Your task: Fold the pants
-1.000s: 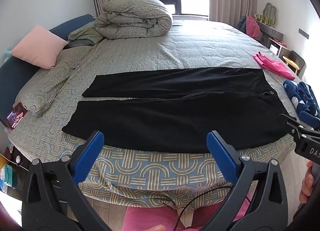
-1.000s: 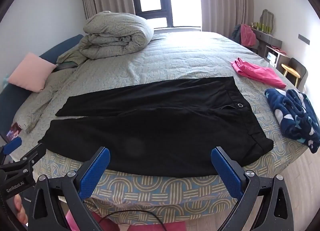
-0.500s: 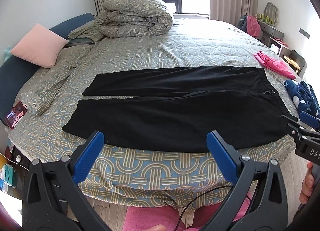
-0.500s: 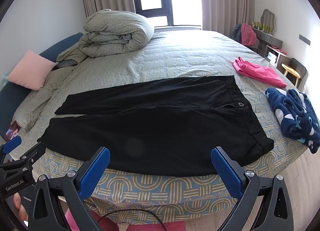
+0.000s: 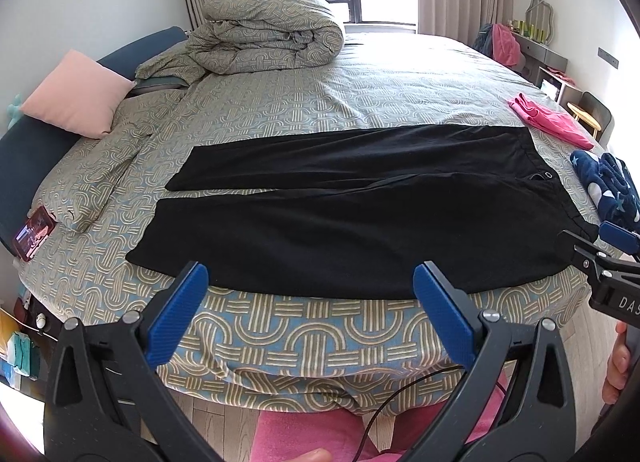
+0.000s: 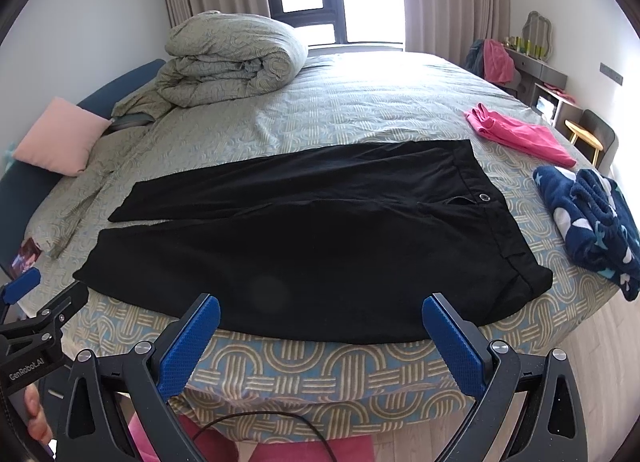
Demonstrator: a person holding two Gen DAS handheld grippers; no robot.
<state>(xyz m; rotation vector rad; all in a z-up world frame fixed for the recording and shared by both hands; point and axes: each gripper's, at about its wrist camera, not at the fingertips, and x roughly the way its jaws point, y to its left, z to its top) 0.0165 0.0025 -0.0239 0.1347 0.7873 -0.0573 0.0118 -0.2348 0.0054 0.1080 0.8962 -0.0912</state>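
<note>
Black pants (image 5: 352, 214) lie flat and spread on the patterned bed, waistband to the right, both legs running left; they also show in the right wrist view (image 6: 312, 238). My left gripper (image 5: 308, 302) is open and empty, just short of the near edge of the pants, off the bed's front. My right gripper (image 6: 320, 330) is open and empty, likewise at the bed's front edge. The right gripper's tip shows at the far right of the left wrist view (image 5: 616, 238); the left gripper's tip shows at the far left of the right wrist view (image 6: 20, 286).
A rolled duvet (image 5: 264, 38) lies at the back. A pink pillow (image 5: 76, 94) and a phone (image 5: 34, 230) are at the left. A pink garment (image 6: 520, 134) and a navy star-print garment (image 6: 592, 222) lie at the right. A cable (image 5: 400, 402) hangs below.
Both grippers have drifted slightly; the view of the bed has shifted a little. The pants have not moved and both grippers stay open.
</note>
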